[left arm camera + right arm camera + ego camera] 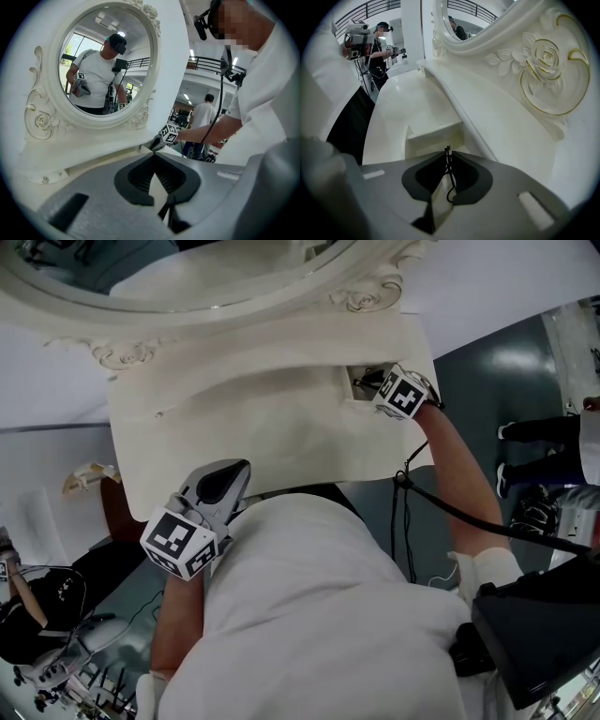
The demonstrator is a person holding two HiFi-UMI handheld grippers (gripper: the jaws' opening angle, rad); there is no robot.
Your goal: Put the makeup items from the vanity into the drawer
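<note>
White glossy vanity top (234, 418) has a small open cream drawer (433, 132) at its right back corner. The right gripper (448, 152) hangs just over it, jaws pressed together on a thin black wire-like makeup item (450, 176). I think it should go lower, inside the walls, before letting go. Whether anything else lies inside, I cannot tell. The left gripper (244, 467) is closed on nothing, near the front edge.

Setting recorded as an indoor test hall, not a home. An ornate white vanity (272, 427) with an oval mirror (108, 61) is staged on a bare grey floor (487, 381). A mezzanine railing (206, 60) and ceiling strip lights are seen. Another person (379, 44) with head-mounted gear and trailing cables (408, 521) are noted.
</note>
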